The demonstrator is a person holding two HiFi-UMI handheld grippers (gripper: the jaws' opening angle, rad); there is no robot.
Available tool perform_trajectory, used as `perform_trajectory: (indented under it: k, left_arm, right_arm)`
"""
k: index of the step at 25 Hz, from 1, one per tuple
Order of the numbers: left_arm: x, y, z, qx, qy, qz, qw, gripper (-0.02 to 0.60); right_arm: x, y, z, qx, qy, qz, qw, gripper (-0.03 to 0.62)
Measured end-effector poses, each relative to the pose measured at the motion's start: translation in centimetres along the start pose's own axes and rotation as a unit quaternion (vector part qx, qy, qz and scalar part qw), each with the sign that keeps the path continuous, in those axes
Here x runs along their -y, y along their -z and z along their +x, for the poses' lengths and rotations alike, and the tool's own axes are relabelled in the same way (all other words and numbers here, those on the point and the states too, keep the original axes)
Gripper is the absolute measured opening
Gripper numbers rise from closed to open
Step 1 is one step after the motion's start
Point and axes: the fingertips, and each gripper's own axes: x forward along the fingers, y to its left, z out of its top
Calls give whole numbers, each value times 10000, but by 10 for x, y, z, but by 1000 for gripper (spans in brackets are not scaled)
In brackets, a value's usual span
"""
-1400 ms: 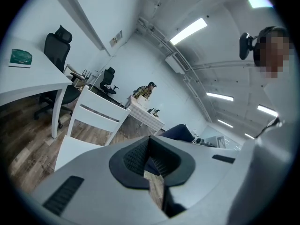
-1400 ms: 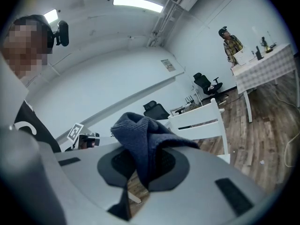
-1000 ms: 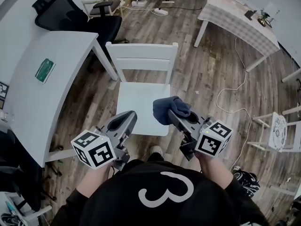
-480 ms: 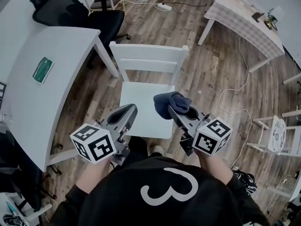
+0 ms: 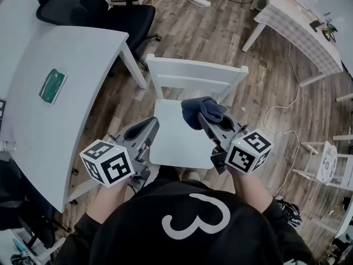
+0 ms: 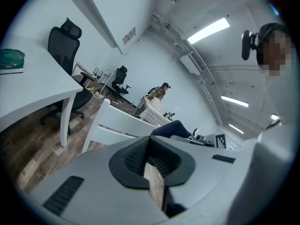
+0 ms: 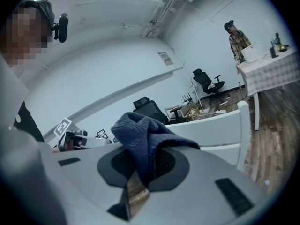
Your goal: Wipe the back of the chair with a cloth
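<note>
1. The left gripper [image 5: 151,128] is closest in, over the near left corner of the chair's seat. Its jaws are pressed together with nothing between them.
2. The right gripper [image 5: 212,125] is level with it, over the near right part of the seat. Its jaws are clamped on a dark blue cloth [image 5: 197,110].
3. The cloth is bunched up past the jaw tips. It hangs above the seat, just short of the chair's back and not touching it.
4. The white wooden chair [image 5: 194,71] faces the person, with its slatted back on the far side.
5. Left of the chair is a white desk [image 5: 83,59] with a green item [image 5: 52,86] lying on it.
6. Right of the chair, a white cable [image 5: 288,110] trails over the wooden floor.
7. Beyond the chair's back and to the left is a black office chair [image 5: 113,15].
8. Beyond the chair and to the right is a table with a checked cover [image 5: 298,24].
</note>
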Motion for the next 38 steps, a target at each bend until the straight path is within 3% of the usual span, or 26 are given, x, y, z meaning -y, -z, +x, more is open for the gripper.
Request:
perform_trajectory:
  k: [16,30,38]
  left_arm:
    - [-93,-39,-5,-169,-186,-212,9995,14]
    - [-128,-41,-16,-181,-329,-378,9986,14]
    - [-136,-40,-16,-202,-359,-410,9983,14]
  right_arm:
    - [7,-4,149,-125,10,-336,9994,51]
    - [44,21,213,-547,545,-814,9937,51]
    - [63,29,230,-567,862,-605,9928,51]
